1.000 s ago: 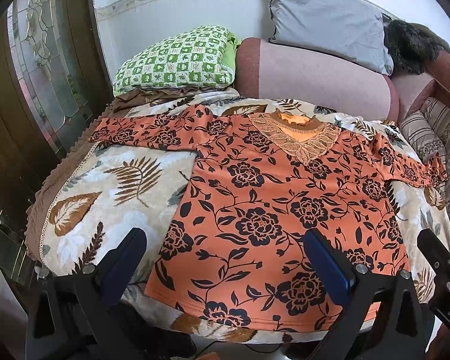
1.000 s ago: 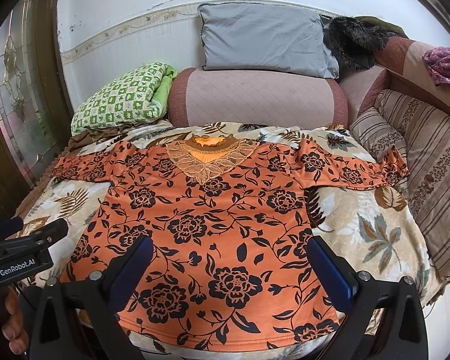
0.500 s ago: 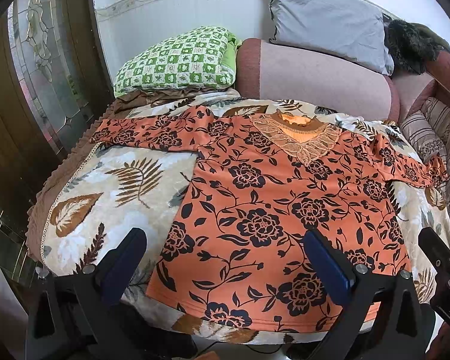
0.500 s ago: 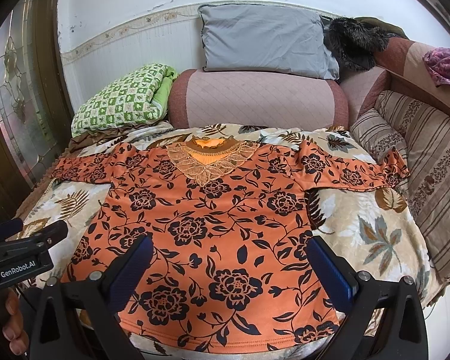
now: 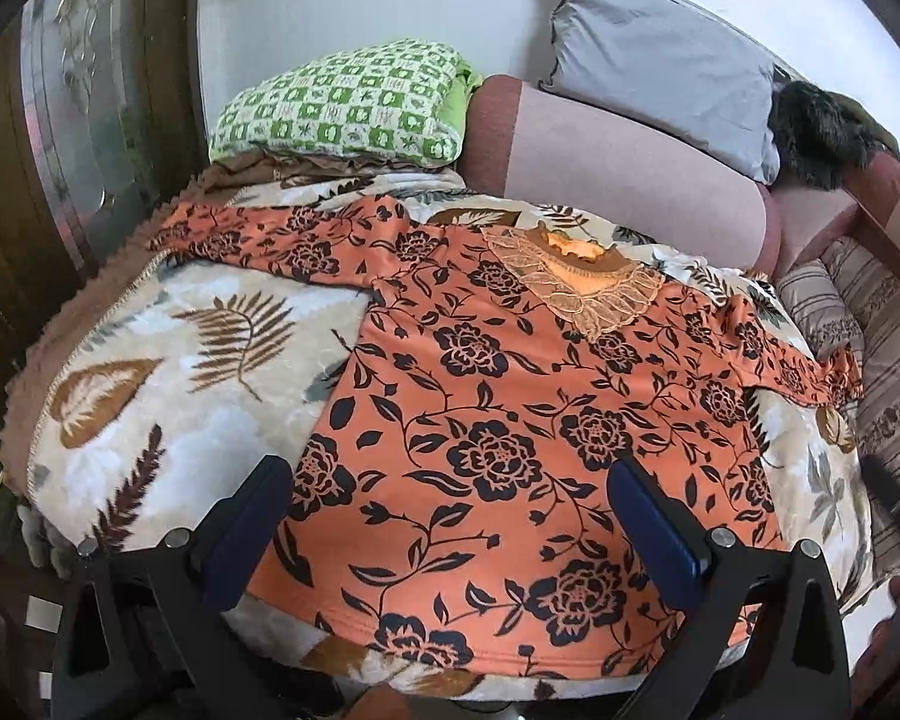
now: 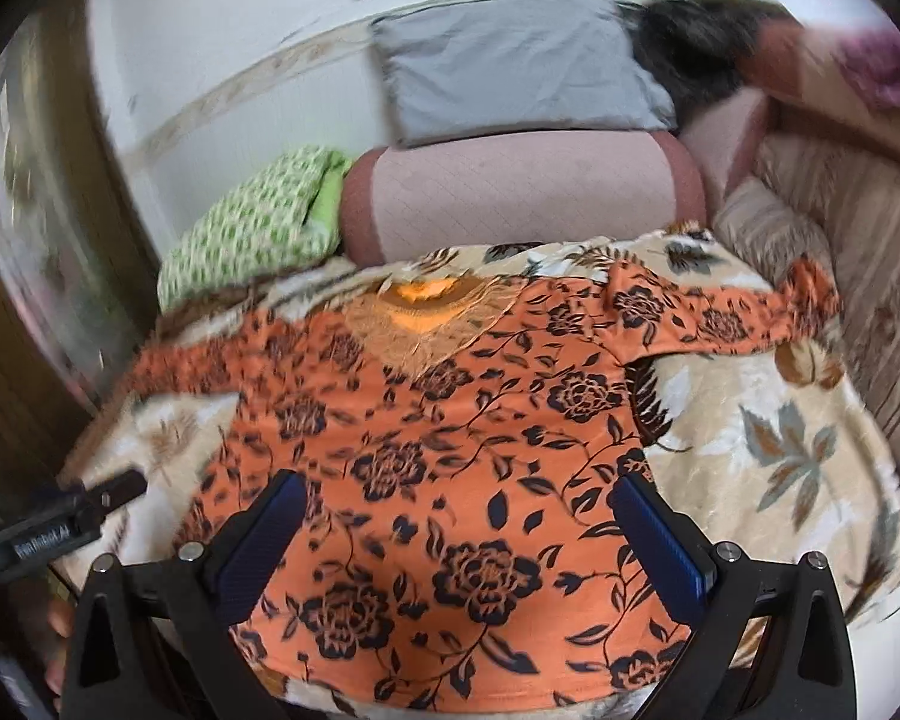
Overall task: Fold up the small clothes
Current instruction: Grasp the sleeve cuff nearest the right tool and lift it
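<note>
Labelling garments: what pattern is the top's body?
Black roses and vines on the orange long-sleeved top; sharpest in left wrist view.

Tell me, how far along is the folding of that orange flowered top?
Done: the orange top lies spread flat on the leaf-print blanket, sleeves out. In hand: nothing; the left hand-held gripper and right hand-held gripper are open. Left: every fold.

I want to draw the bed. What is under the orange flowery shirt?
The orange shirt with black flowers lies spread flat on a cream blanket printed with brown leaves. A brown fringed cover peeks out at the blanket's left edge. What lies directly beneath the shirt's middle is covered.
</note>
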Motion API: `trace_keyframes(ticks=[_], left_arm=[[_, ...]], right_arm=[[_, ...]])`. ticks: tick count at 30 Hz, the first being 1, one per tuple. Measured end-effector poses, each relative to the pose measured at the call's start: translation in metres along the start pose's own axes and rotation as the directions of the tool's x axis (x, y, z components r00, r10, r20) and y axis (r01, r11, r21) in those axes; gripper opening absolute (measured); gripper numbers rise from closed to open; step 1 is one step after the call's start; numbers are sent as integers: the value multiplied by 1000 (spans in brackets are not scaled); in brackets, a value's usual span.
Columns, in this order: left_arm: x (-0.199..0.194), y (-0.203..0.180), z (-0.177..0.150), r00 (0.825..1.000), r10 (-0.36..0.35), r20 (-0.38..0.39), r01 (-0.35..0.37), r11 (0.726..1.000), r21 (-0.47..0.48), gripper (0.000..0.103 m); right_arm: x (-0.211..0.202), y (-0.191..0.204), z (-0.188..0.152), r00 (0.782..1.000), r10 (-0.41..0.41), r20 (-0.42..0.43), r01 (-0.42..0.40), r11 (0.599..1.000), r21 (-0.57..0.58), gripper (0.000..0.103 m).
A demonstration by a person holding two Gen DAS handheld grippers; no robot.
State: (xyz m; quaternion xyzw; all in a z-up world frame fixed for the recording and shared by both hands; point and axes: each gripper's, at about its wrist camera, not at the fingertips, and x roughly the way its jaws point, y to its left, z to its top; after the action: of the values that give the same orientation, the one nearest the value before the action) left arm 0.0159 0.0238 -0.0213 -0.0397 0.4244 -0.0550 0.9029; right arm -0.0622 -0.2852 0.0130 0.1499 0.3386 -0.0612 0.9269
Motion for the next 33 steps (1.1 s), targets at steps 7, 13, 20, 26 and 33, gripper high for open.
trace_keyframes(ticks=[7, 13, 20, 26, 33], left_arm=[[31, -3, -4, 1000, 1, -31, 0, 999, 33, 103], [57, -7, -1, 997, -56, -55, 57, 998, 13, 103], [92, -11, 12, 996, -46, -74, 48, 999, 16, 103], [116, -17, 16, 994, -33, -105, 38, 998, 45, 103], [137, -18, 15, 991, -22, -132, 29, 998, 53, 103]], right_arm=[[44, -156, 34, 999, -13, -29, 21, 954, 298, 103], [77, -285, 82, 995, -102, 17, 81, 867, 491, 103], [146, -402, 128, 974, -225, 14, 168, 766, 621, 102], [192, -458, 147, 967, -257, 2, 184, 699, 691, 73], [219, -486, 152, 927, -360, -108, 323, 614, 720, 42]])
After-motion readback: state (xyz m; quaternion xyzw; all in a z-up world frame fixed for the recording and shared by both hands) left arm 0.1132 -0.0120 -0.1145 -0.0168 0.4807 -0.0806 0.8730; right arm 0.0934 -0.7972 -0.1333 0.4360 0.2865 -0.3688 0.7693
